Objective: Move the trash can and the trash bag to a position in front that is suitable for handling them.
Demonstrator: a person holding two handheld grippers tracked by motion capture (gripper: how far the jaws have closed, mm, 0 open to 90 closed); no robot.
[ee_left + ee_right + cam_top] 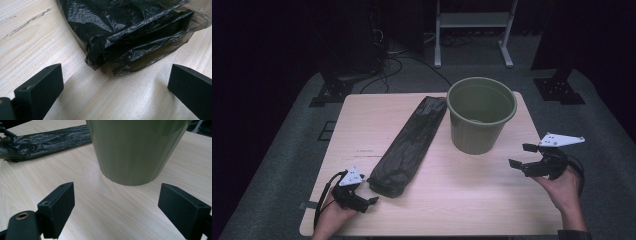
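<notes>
A folded black plastic bag (409,145) lies slantwise across the wooden table (377,107), from its near left toward the bucket. An olive green bucket (481,114) stands upright at the back right. My left gripper (371,201) rests low by the table's near left corner, open, its jaws just short of the bag's near end (130,42). My right gripper (522,156) hangs above the table's right side, open and empty, pointing left at the bucket's lower wall (135,150). In the right gripper view the bag (45,142) stretches away at the upper left.
Beyond the table's far edge, a white frame stand (474,30) and dark equipment bases (342,85) sit on the grey floor, with cables trailing between them. Bare wood lies between the bag and the table's near edge.
</notes>
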